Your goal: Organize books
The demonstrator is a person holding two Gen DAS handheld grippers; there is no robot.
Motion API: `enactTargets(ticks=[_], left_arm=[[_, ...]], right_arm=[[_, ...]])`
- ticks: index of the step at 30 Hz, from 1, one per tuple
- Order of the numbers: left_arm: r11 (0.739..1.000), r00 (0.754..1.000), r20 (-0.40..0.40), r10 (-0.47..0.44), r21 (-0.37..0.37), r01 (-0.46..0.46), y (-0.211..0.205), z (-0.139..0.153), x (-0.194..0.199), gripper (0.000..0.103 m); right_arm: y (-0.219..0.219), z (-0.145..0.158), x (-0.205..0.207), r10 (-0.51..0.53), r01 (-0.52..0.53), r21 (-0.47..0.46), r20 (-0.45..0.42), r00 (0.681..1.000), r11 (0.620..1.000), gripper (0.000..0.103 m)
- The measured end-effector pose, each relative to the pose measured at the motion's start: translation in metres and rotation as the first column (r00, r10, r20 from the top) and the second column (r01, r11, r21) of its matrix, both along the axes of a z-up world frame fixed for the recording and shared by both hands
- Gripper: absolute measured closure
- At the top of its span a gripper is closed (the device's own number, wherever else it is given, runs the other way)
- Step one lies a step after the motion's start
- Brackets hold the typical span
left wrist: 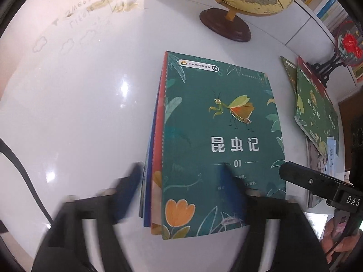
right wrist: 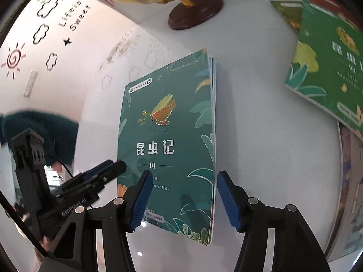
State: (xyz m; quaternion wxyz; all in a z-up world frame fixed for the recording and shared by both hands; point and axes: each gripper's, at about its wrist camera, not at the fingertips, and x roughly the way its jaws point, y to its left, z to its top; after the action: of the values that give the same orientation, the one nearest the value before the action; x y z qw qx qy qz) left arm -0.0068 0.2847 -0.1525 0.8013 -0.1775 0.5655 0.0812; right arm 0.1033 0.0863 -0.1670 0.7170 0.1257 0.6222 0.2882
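Observation:
A stack of thin books lies flat on the glossy white table (left wrist: 79,113). Its top book (left wrist: 222,136) (right wrist: 168,140) has a dark green cover with a mantis and the number 01. My left gripper (left wrist: 179,192) hovers open over the stack's near end, one blurred blue finger (left wrist: 128,190) left of the spines and the other over the cover. My right gripper (right wrist: 185,201) is open above the near right corner of the same cover, with its pads off the book. Each gripper shows in the other's view: the left gripper (right wrist: 113,167) and the right gripper (left wrist: 288,170).
More green books (left wrist: 315,108) (right wrist: 326,63) lie overlapped at the table's right. A yellow globe on a dark round base (left wrist: 226,25) (right wrist: 195,11) stands behind the stack. A red ornament on a black stand (left wrist: 347,43) and shelves of books are at the far right. A decorated wall (right wrist: 45,45) is on the left.

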Motion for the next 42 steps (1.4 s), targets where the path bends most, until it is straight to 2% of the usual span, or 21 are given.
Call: enactTargets(ticks=[1,10,18,24,29,34,36,37,39,40,41,42], left_arm=[[1.000,1.000,-0.001,0.002,0.001,-0.002,-0.002,0.001,-0.001,0.015],[1.000,1.000,0.003,-0.014,-0.003,0.014,-0.019,0.008,0.004,0.015],[0.997,0.997,0.009,-0.078,-0.004,0.078,-0.052,0.013,0.020,0.015],[0.988,0.988,0.009,-0.152,-0.013,0.152,-0.086,0.016,0.033,0.015],[0.971,0.971,0.028,-0.236,-0.041,0.237,-0.122,0.023,0.050,0.015],[0.930,0.932,0.049,-0.358,-0.063,0.361,-0.178,0.030,0.076,0.016],[0.902,0.903,0.068,-0.424,-0.060,0.428,-0.207,0.036,0.090,0.016],[0.887,0.888,0.073,-0.454,-0.053,0.459,-0.221,0.038,0.097,0.016],[0.840,0.839,0.093,-0.537,-0.040,0.542,-0.256,0.043,0.110,0.016],[0.808,0.807,0.105,-0.582,-0.035,0.588,-0.275,0.044,0.117,0.016],[0.787,0.785,0.111,-0.610,-0.035,0.616,-0.286,0.045,0.121,0.016],[0.753,0.751,0.114,-0.650,-0.041,0.657,-0.304,0.043,0.130,0.017]], right_arm=[[-0.003,0.000,0.000,-0.009,0.009,0.000,-0.007,1.000,1.000,0.045],[-0.045,0.010,-0.004,-0.095,0.095,0.021,-0.004,0.995,0.995,0.045],[-0.096,0.009,-0.017,-0.204,0.205,0.042,-0.019,0.979,0.978,0.045],[-0.147,0.005,-0.030,-0.311,0.313,0.059,-0.041,0.950,0.948,0.044],[-0.202,0.009,-0.043,-0.426,0.428,0.083,-0.037,0.904,0.900,0.044],[-0.256,0.009,-0.067,-0.541,0.541,0.065,-0.015,0.841,0.838,0.044],[-0.278,0.006,-0.077,-0.593,0.594,0.061,-0.025,0.805,0.803,0.044],[-0.291,0.003,-0.083,-0.629,0.630,0.064,-0.040,0.777,0.774,0.044],[-0.307,-0.002,-0.090,-0.674,0.677,0.058,-0.062,0.736,0.734,0.044],[-0.315,-0.004,-0.095,-0.693,0.697,0.058,-0.073,0.717,0.715,0.044],[-0.321,-0.007,-0.097,-0.701,0.705,0.055,-0.079,0.709,0.707,0.044],[-0.325,-0.009,-0.099,-0.710,0.714,0.041,-0.084,0.699,0.699,0.043]])
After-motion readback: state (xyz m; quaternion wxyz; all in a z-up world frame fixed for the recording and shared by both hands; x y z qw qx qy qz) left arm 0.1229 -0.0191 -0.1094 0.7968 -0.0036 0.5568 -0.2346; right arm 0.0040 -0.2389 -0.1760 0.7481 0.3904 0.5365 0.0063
